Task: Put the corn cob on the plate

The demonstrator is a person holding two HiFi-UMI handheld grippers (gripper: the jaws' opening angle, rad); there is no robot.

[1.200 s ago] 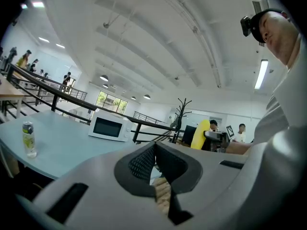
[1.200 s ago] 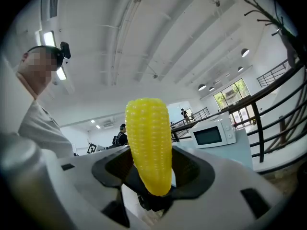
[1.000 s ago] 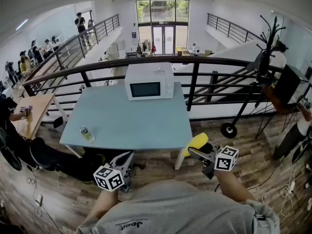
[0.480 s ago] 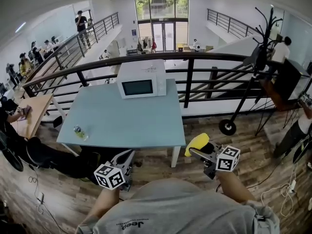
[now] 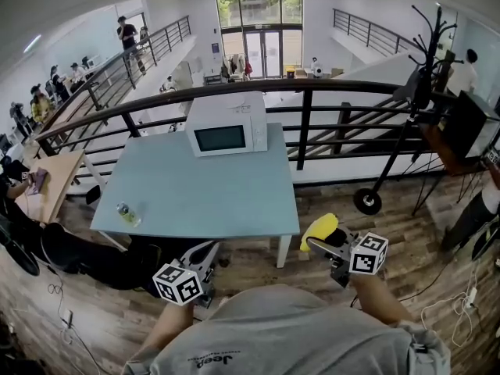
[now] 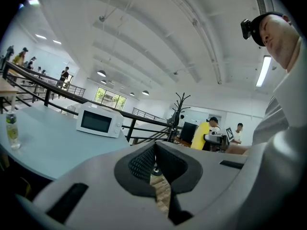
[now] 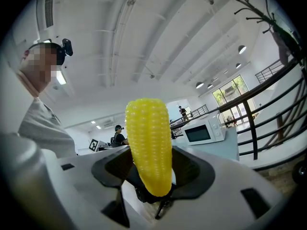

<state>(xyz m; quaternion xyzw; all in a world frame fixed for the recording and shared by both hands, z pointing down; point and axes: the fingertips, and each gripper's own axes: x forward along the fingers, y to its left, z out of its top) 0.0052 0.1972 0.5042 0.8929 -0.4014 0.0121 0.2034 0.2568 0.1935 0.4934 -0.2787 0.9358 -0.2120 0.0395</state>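
Head view: corn cob clamped in the right gripper, beside the table's corner

The right gripper (image 5: 319, 241) sits right of centre in the lower half of the frame. Its jaws are closed on the yellow corn cob (image 5: 320, 229), which shows just right of the blue table's (image 5: 203, 194) near right corner, against the wooden floor (image 5: 250, 266). The right gripper view shows the cob upright between the pads. The left gripper (image 5: 205, 252), lower left of centre, has its jaws together with nothing between them. Compared with a second ago, the table, the white microwave (image 5: 226, 128) and the bottle (image 5: 127, 212) sit slightly further left in the frame. The grip on the cob is unchanged.
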